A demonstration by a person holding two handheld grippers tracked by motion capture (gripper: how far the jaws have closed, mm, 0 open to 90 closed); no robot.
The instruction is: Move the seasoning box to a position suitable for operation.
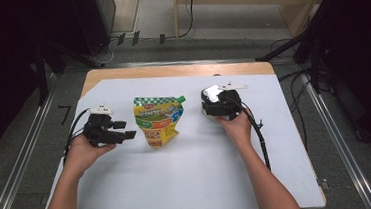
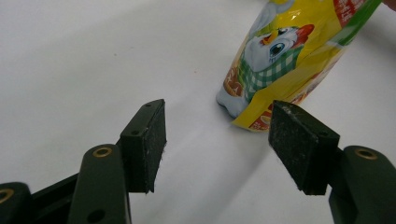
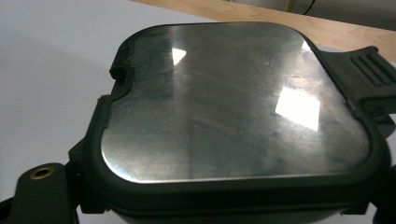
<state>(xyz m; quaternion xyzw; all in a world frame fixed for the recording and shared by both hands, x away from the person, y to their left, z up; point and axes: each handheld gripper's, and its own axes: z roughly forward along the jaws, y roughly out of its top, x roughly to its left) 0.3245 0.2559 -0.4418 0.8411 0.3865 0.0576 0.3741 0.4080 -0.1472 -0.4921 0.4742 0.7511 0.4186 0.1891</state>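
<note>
Glossy metal lid (image 3: 233, 102), printed plastic pouch (image 1: 158, 119)

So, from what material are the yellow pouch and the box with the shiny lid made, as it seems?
The yellow pouch looks like thin flexible plastic film, glossy and printed: it creases and catches the light. The box seems to have a brushed metal lid, probably steel, which mirrors bright window shapes, set in a matte black frame that looks like plastic or rubber.

Both black grippers, left gripper (image 1: 125, 130) and right gripper (image 1: 213, 108), trail black cables; brass-ringed screw holes mark the jaws.
</note>
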